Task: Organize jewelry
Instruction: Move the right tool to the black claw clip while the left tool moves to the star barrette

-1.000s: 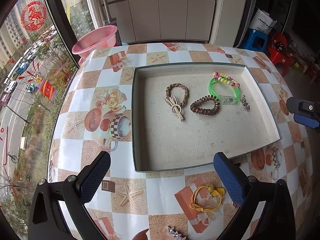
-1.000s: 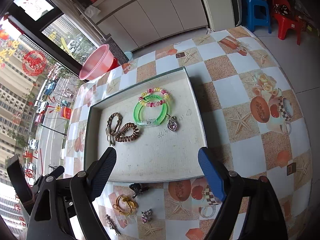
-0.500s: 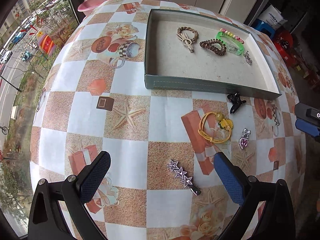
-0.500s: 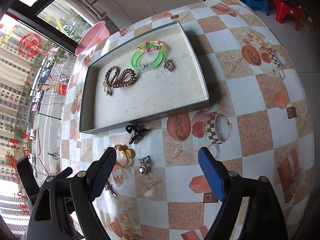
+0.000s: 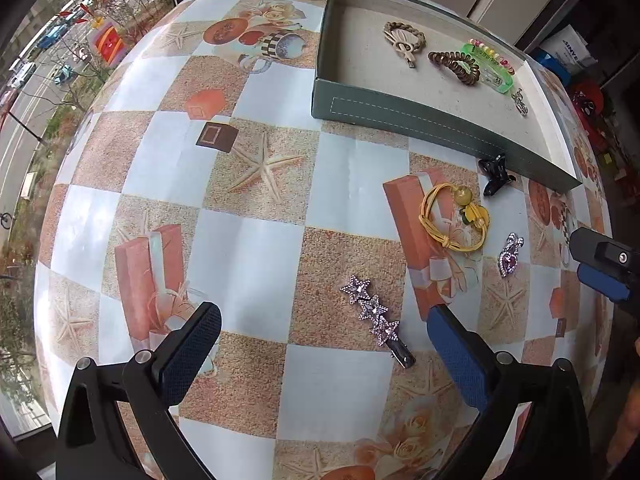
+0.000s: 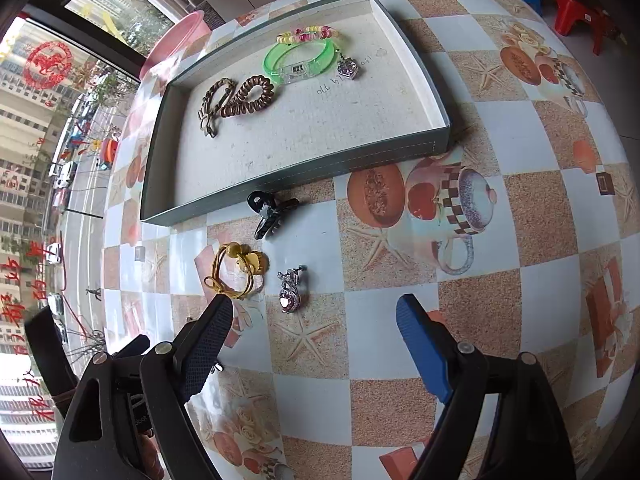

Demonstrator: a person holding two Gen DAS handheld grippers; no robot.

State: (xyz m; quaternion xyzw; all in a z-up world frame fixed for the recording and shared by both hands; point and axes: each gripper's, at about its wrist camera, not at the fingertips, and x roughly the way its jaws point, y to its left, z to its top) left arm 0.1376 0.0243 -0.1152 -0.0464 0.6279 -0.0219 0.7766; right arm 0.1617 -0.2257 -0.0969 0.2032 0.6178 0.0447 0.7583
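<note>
A grey-green tray (image 5: 420,122) (image 6: 304,168) holds a braided brown tie (image 5: 404,40), a brown coil tie (image 6: 250,96), a green bracelet (image 6: 300,58), a beaded bracelet and a heart charm (image 6: 347,68). On the table in front of it lie a black claw clip (image 5: 494,174) (image 6: 270,208), a yellow hair tie (image 5: 454,216) (image 6: 236,270), a pink crystal charm (image 5: 509,256) (image 6: 291,290) and a silver star hair clip (image 5: 376,318). My left gripper (image 5: 324,340) is open and empty just short of the star clip. My right gripper (image 6: 316,328) is open and empty just short of the crystal charm.
The round table has a checked orange and white cloth (image 5: 248,256). A pink basin (image 6: 172,46) stands at the far edge by the window. Red and blue stools (image 6: 568,4) stand on the floor beyond the table. The right gripper's tip shows in the left wrist view (image 5: 604,264).
Both grippers have pulled back from over the tray toward the table's near side and come lower. The loose items in front of the tray now show large. Both stay open.
</note>
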